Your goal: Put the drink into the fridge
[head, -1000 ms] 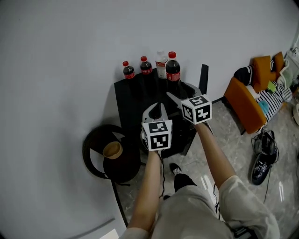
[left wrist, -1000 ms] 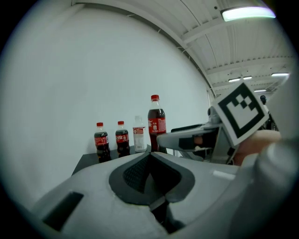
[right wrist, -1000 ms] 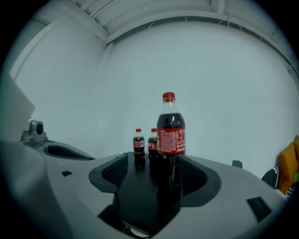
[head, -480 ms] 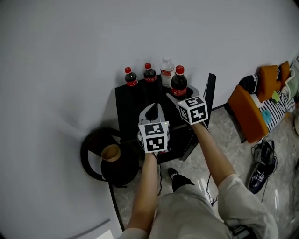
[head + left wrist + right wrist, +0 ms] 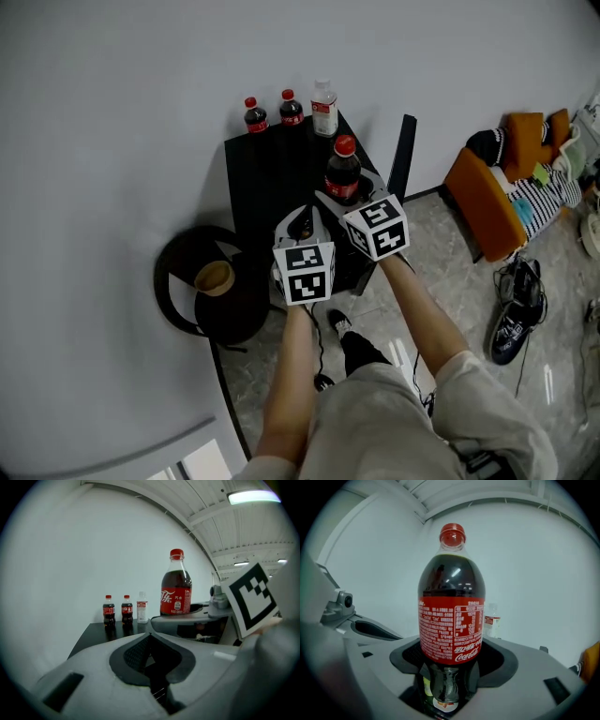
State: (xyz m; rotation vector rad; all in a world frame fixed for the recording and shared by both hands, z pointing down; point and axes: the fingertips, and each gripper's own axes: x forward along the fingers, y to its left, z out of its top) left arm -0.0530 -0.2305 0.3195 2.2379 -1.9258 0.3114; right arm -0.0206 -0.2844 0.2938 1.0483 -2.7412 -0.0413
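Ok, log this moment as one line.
right gripper: shut on large cola bottle, jaws just opened wider | left gripper: shut, empty | three small bottles: upright on black table

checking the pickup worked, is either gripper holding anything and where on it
The right gripper grips the large red-capped plastic cola bottle by its lower body, below the red label; its jaws have just opened wider around it. The left gripper holds nothing.
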